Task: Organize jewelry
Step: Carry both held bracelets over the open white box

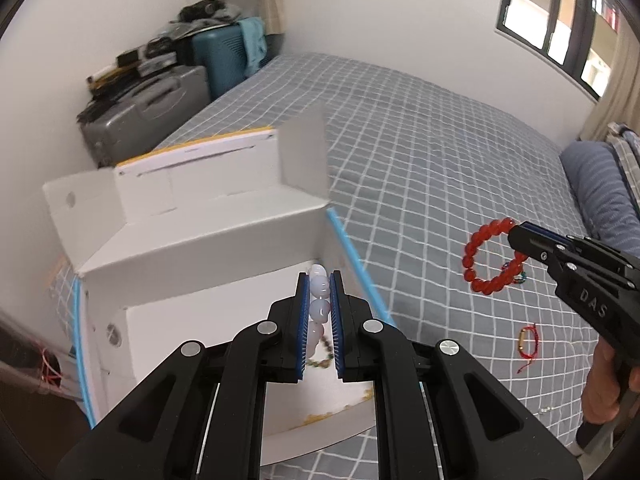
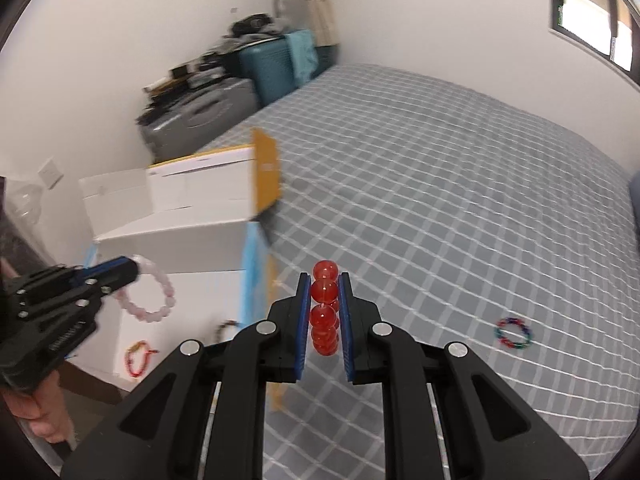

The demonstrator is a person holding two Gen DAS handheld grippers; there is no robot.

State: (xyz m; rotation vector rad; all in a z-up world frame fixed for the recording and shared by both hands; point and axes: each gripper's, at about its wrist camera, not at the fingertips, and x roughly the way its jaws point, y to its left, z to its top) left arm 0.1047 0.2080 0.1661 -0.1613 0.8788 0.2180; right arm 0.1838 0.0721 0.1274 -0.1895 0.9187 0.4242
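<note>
Left wrist view: left gripper (image 1: 319,304) jaws clamped on the pale bracelet (image 1: 319,298), right gripper (image 2: 325,308) jaws on the red bracelet (image 2: 325,304), so I'd get fully over the white box (image 1: 208,248) before letting go.

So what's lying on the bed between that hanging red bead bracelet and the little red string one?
In the left wrist view, only bare checked bedsheet lies between the red bead bracelet and the red string bracelet, apart from a small multicoloured bracelet peeking out beside the red beads.

Both grippers are matte black plastic with angular linkage arms joined by round silver pins. The left gripper (image 1: 319,308) and the right gripper (image 2: 325,308) carry ribbed blue pads inside their fingers. Small silver screws and raised letters mark the right gripper's side.
</note>
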